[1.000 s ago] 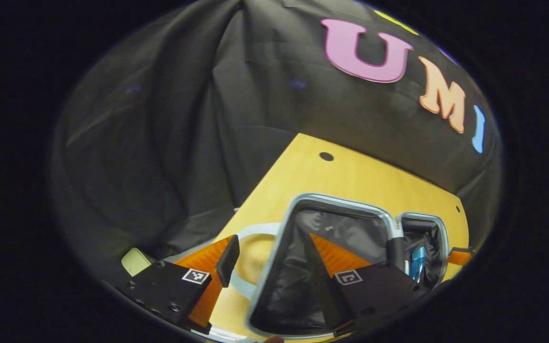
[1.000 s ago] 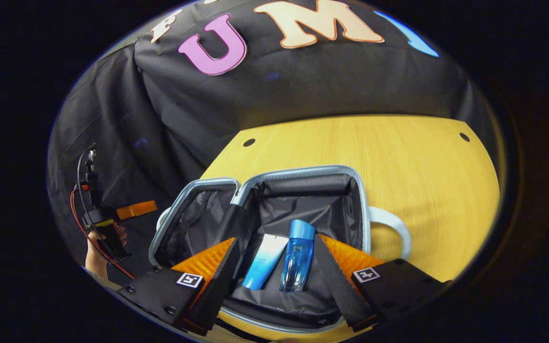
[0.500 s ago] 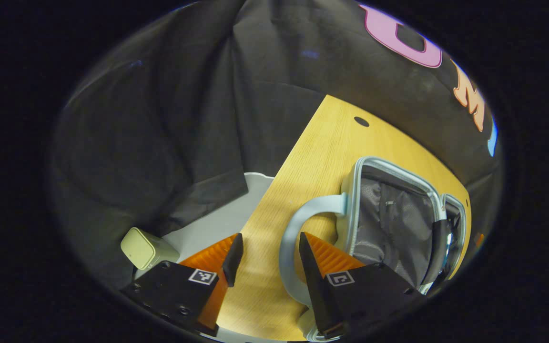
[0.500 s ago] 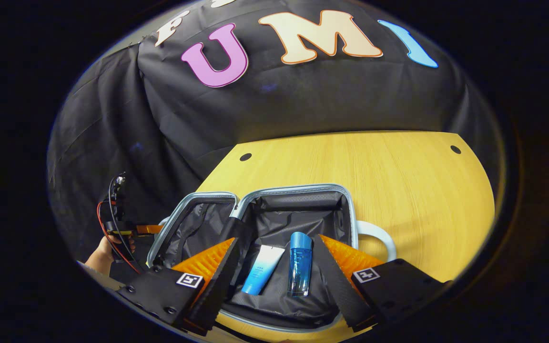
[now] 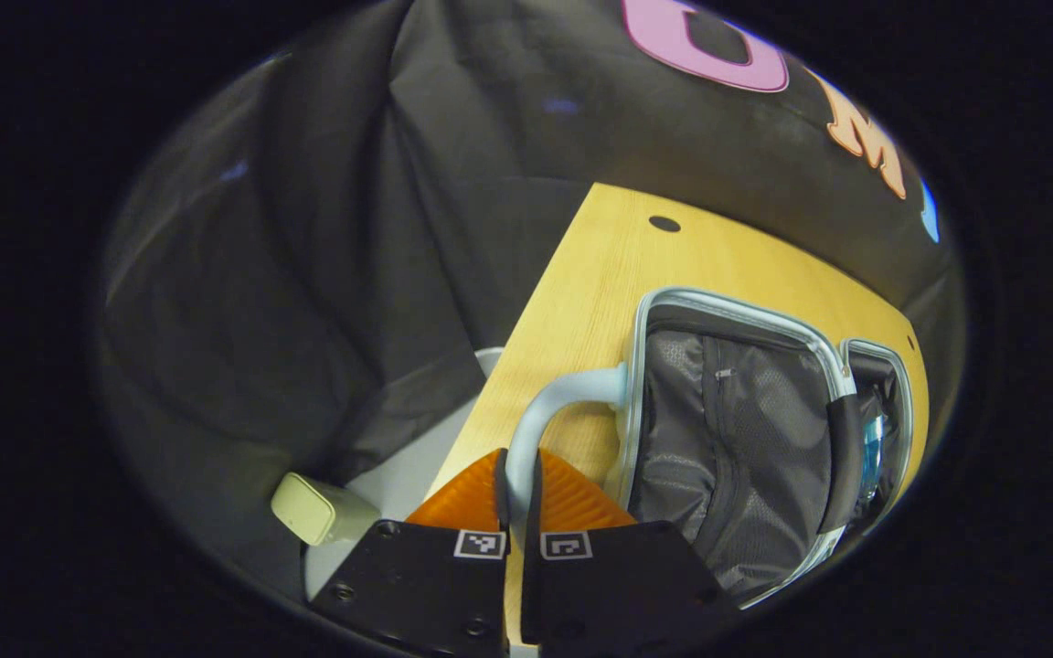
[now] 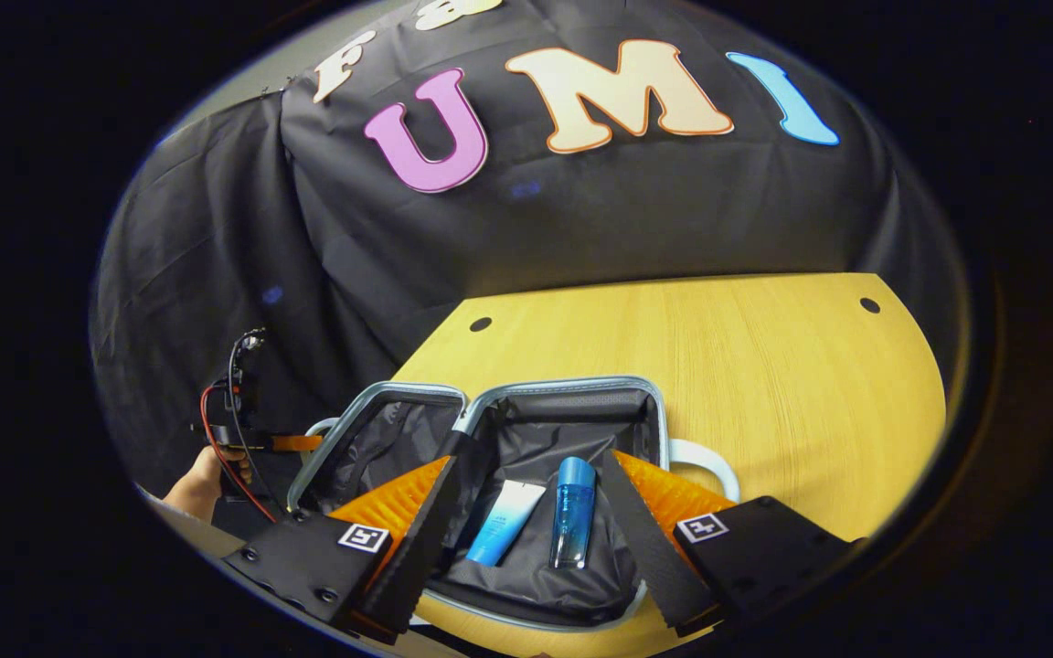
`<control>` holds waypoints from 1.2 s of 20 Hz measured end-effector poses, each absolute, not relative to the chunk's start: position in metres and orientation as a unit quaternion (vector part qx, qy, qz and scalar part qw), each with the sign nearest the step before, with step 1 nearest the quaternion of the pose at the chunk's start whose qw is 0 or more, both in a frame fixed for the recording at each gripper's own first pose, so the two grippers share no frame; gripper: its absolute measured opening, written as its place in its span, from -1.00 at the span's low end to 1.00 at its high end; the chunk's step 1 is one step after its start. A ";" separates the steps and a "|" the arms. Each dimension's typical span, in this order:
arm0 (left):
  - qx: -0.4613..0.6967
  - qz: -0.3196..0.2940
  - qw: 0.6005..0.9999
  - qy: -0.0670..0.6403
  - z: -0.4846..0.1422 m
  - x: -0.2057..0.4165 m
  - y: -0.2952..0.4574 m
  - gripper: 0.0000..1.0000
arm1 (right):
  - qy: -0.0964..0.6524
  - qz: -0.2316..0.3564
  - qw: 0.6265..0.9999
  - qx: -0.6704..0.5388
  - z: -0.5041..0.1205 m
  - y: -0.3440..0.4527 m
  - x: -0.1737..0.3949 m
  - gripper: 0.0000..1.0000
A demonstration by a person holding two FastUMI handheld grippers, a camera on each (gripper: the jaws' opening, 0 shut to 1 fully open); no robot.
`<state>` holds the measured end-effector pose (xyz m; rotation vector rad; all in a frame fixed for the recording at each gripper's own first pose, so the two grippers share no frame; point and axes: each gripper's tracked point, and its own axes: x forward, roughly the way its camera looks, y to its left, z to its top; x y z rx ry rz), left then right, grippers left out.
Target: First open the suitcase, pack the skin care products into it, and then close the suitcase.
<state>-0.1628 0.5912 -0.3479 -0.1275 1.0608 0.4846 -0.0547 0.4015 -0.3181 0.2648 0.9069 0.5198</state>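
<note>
Now we have closed the left gripper [image 5: 517, 489] on the suitcase [image 5: 737, 448] lid's pale handle [image 5: 549, 411], while our right gripper [image 6: 526, 535] hangs spread above the tube [image 6: 504, 523] and bottle [image 6: 572, 512] inside, so closing can begin.

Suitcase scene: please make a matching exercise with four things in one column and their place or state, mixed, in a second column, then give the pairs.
1. left gripper
2. right gripper
3. blue glass bottle
4. small cream box

A. open above the pale blue hard suitcase
B. on the pale floor beside the wooden table
C. shut on the suitcase's pale handle
D. lying inside, beside the white-and-blue tube

Pairs: 1-C, 2-A, 3-D, 4-B
</note>
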 end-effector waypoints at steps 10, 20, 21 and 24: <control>0.024 0.215 0.885 0.413 -0.205 -0.118 0.525 -1.00 | 0.387 0.301 0.859 0.147 -0.281 0.368 -0.050 0.96; 0.070 0.161 0.917 0.359 -0.141 -0.068 0.414 -1.00 | 0.370 0.310 0.860 0.164 -0.266 0.327 -0.047 0.96; 0.070 0.152 0.921 0.352 -0.137 -0.064 0.405 -1.00 | 0.368 0.309 0.861 0.165 -0.264 0.322 -0.045 0.96; 0.056 0.119 0.931 0.342 -0.129 -0.051 0.370 -1.00 | 0.364 0.305 0.863 0.170 -0.261 0.310 -0.043 0.96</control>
